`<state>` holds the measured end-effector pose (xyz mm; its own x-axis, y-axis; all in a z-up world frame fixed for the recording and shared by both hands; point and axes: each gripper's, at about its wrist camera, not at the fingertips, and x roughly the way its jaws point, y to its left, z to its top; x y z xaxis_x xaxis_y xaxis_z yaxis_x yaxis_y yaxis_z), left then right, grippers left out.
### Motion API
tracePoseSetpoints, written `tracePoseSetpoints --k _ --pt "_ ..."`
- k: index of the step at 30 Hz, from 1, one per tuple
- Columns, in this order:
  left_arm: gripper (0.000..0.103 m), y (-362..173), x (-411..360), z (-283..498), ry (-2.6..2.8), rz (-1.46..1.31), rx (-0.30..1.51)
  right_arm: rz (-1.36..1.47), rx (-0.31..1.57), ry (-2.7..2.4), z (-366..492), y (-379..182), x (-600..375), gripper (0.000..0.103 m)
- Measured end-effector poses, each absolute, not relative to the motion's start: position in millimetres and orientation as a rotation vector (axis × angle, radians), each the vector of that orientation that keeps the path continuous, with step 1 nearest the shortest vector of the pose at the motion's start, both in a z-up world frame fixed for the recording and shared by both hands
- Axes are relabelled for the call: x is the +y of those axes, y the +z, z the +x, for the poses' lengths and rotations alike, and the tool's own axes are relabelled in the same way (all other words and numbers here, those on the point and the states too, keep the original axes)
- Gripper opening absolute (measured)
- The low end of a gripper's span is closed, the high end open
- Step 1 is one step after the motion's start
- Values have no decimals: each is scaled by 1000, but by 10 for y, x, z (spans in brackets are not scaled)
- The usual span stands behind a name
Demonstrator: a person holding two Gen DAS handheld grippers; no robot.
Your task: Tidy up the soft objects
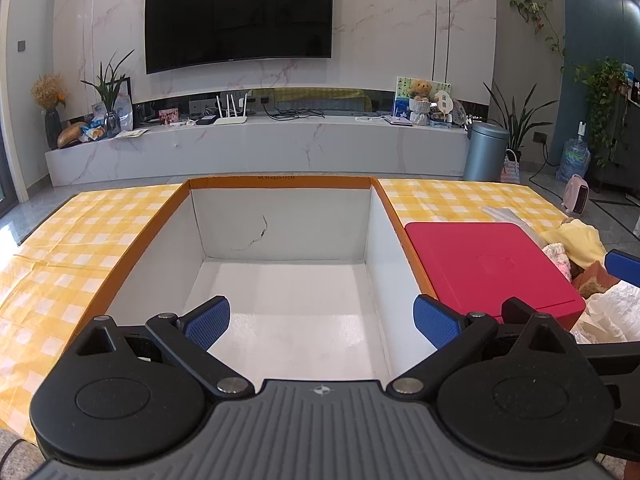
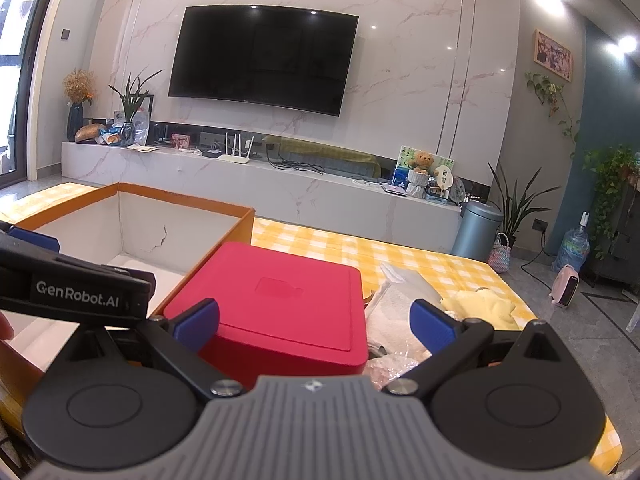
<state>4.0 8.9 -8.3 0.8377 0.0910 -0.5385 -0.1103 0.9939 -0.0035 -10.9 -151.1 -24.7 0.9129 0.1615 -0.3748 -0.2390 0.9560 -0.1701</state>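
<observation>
the left hand-held gripper [image 1: 322,322] hovers spread wide and empty over an open orange box [image 1: 280,248] on a yellow-checked bench [image 1: 80,232]. the right hand-held gripper [image 2: 314,320] hovers released over a red box [image 2: 280,300], with soft cloths [image 2: 480,304] heaped just beside it.

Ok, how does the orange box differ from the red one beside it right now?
The orange box is open at the top, showing white walls and nothing inside; the red box is closed under a flat lid. The orange box looks larger and its rim stands higher than the red box's top. The orange box has a crack in its far wall; the red box looks unmarked. Both sit side by side on the yellow checked cloth.
</observation>
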Motion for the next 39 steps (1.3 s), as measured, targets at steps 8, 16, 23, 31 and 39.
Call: tracePoseSetpoints --k 8,16,23,31,39 --pt "103 -80 90 34 103 -37 573 -219 372 206 -115 -247 -1487 100" --pt "103 -30 64 27 112 -18 585 -198 371 202 -123 -241 -1487 100" --pt "103 150 -34 9 92 -5 575 -196 327 183 -197 -82 -1572 100" --pt "103 360 -232 24 28 -2 603 -231 314 84 -312 203 -1800 100" --pt "103 547 -457 64 -32 18 627 -208 388 -88 -228 638 -2550 100"
